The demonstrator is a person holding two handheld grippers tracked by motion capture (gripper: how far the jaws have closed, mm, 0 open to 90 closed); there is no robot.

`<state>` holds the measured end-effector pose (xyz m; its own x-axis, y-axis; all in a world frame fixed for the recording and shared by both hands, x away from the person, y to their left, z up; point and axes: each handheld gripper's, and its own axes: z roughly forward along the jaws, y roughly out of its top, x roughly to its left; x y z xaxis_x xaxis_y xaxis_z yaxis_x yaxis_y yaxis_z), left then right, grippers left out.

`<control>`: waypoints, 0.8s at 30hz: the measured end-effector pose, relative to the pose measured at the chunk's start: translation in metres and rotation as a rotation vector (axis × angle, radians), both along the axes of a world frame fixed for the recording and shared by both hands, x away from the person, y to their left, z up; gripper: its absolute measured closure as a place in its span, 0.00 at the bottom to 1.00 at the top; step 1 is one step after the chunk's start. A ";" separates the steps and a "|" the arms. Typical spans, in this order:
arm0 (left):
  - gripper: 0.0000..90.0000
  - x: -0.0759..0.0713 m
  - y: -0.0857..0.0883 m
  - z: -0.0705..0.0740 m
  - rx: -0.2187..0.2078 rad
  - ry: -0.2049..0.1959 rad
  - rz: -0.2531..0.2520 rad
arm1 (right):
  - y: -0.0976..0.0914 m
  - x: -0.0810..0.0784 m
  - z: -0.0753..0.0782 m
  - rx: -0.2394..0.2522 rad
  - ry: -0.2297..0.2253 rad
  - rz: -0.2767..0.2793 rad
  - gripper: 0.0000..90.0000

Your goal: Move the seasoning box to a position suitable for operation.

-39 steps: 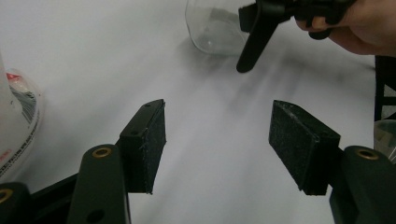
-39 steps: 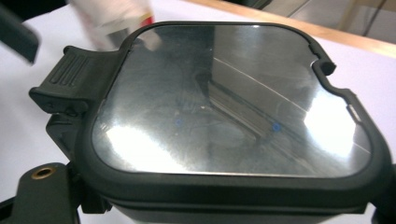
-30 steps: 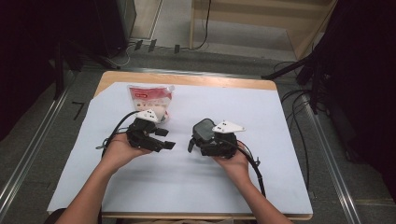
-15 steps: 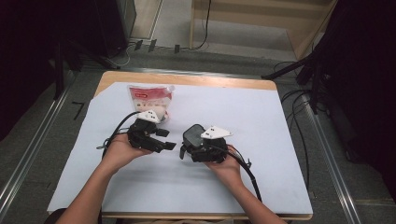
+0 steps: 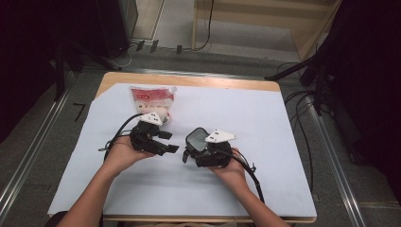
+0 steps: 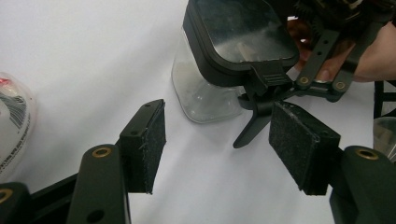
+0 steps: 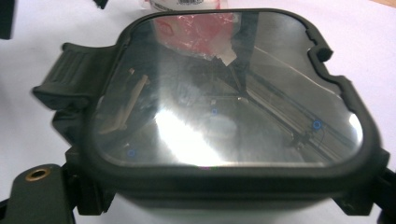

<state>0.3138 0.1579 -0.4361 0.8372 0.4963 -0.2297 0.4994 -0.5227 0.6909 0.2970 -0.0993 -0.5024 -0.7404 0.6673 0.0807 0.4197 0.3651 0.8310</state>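
Near the middle of the desk, a little toward its front edge, sits a clear square container [image 5: 201, 144] with a black-framed lid [image 7: 224, 93]. Your right gripper [image 5: 191, 152] holds it, jaws closed on its sides, and tips it so the glossy lid faces up and toward your left hand. A black latch tab [image 6: 267, 74] sticks out from the lid's edge, and a second tab [image 7: 77, 77] shows at the left in the right gripper view. The clear body [image 6: 201, 93] lies low over the white sheet [image 5: 265, 123] that covers the desk; whether it touches the sheet is hard to tell.

Just beside the container, on its left, your left gripper [image 6: 215, 140] points at it. Its jaws stand well apart with nothing between the pads [image 6: 154, 140], and the right-hand pad is very close under the latch tab.

Farther off, toward the back left corner of the desk, a red-and-white pouch [image 5: 152, 100] lies flat behind your left gripper, apart from the container.
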 end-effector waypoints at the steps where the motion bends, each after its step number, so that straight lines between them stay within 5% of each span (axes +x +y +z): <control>1: 0.42 0.000 0.000 0.000 -0.005 0.002 0.001 | -0.001 0.000 0.001 -0.005 -0.005 0.003 0.15; 15: 0.42 0.000 0.000 0.001 0.003 -0.004 -0.005 | -0.025 -0.014 0.014 -0.028 0.070 0.041 0.17; 24: 0.43 0.000 -0.001 0.000 -0.005 0.009 0.023 | -0.048 -0.023 0.029 -0.011 0.047 0.037 0.32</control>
